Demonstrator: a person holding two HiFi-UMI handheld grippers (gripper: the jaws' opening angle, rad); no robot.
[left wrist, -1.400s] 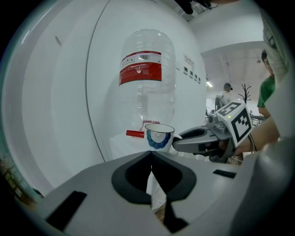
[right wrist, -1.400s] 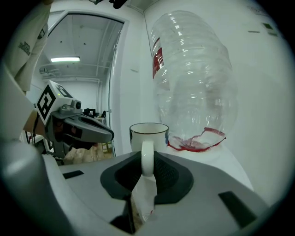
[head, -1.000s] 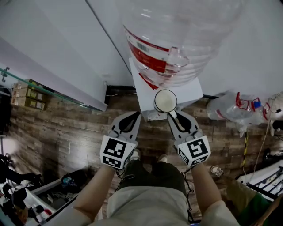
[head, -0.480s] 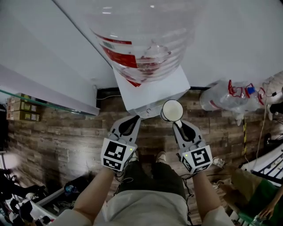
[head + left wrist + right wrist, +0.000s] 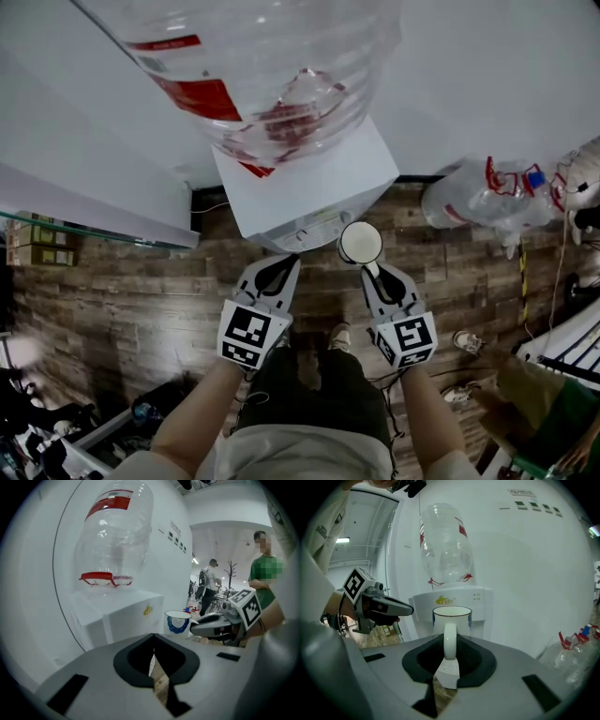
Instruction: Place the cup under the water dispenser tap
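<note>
A white cup (image 5: 360,243) with a blue pattern hangs upright in the air, my right gripper (image 5: 368,267) shut on its handle (image 5: 449,641). It is just in front of the white water dispenser (image 5: 300,187), off the right part of its front face. In the right gripper view the cup (image 5: 451,618) covers the middle of the dispenser's front (image 5: 480,599), so the taps are hidden there. A clear bottle (image 5: 253,66) with a red label stands upside down on the dispenser. My left gripper (image 5: 281,264) is shut with nothing in it, left of the cup and close to the dispenser's front.
Empty clear bottles (image 5: 487,202) lie on the wooden floor right of the dispenser. A white wall (image 5: 534,559) rises behind it. A glass shelf with boxes (image 5: 37,248) is at the left. People (image 5: 208,588) stand far off in the room.
Both grippers have sunk in front of the dispenser, the cup going down with the right one. In the head view the cup has moved off the dispenser's top to beside its front edge.
</note>
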